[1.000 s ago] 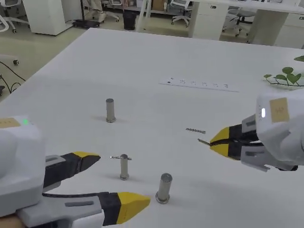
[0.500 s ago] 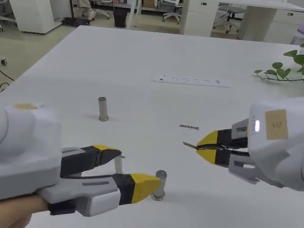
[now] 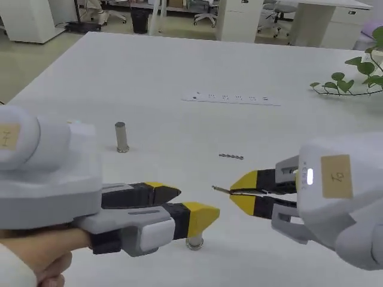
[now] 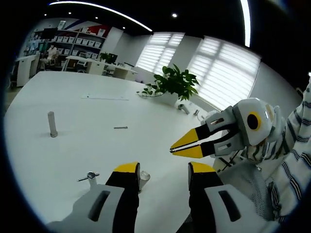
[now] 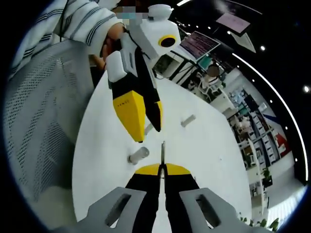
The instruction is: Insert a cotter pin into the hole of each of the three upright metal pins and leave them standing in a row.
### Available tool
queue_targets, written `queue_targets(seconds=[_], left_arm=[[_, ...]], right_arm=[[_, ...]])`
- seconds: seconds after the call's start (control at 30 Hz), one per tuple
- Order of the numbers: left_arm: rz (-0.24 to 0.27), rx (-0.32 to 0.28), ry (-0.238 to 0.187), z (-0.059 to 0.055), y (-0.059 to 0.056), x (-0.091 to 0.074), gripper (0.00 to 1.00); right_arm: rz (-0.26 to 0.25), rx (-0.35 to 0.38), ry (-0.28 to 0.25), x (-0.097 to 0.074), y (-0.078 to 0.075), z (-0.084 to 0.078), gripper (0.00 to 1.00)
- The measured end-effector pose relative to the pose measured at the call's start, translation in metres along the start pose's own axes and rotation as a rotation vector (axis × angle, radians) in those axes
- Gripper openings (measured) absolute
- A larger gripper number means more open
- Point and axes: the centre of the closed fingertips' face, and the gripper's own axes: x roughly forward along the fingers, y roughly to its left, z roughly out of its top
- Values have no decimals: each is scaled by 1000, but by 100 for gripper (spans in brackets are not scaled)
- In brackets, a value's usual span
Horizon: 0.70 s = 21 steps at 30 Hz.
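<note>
Left gripper (image 3: 194, 202) gapes wide, empty, above the table's (image 3: 179, 66) near edge; right gripper (image 3: 234, 191) pinches the held cotter pin (image 3: 220, 189) tight. Far metal pin (image 3: 121, 137) stands toward the left edge — pinned metal pin (image 4: 91, 177) and bare metal pin (image 3: 194, 242) by the near edge — loose cotter pin (image 3: 231, 156) lies mid-table.

Head view: high, behind both grippers, facing forward and down across the white table (image 3: 179, 66); close to the left gripper (image 3: 198, 201) and right gripper (image 3: 234, 190).
Left gripper view: low over the tabletop, facing the plant (image 4: 172, 82) and windows (image 4: 218, 68).
Right gripper view: rolled, low, facing the left gripper and a striped sleeve (image 5: 82, 24).
Shared: head and left gripper views both include the far upright pin (image 3: 121, 137) and power strip (image 3: 230, 98); each gripper view includes the other gripper.
</note>
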Motion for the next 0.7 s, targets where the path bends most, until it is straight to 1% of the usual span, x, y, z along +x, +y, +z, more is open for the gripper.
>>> queue_targets(seconds=[0.07,0.13,0.2,0.23,0.27,0.37,0.43,0.47,0.63,0.7], left_arm=[[-15,-10,-2,0,-3,2,33],[-24,-15,-4,1,-5,4,30],[-38,-30,3,0,-8,7,29],[-56,-54,10,-1,-12,8,28],[-61,-69,14,-1,-13,9,27],[-71,-99,7,0,-14,12,24],[-89,-142,6,1,-17,14,20],[-92,-152,6,1,-16,15,19],[-99,-166,14,0,-17,16,14],[-103,-174,13,1,-17,16,11]], right_arm=[[1,5,0,-1,3,0,2],[-2,11,-2,-3,4,1,2],[-6,14,-1,-4,5,2,2],[-10,16,-2,-4,4,2,2],[-12,18,-3,-5,4,3,2],[-17,13,-3,-5,5,4,2],[-21,10,-2,-6,5,4,2],[-21,10,-2,-6,5,4,2],[-27,4,-6,-6,5,6,2],[-24,2,-7,-5,5,6,2]])
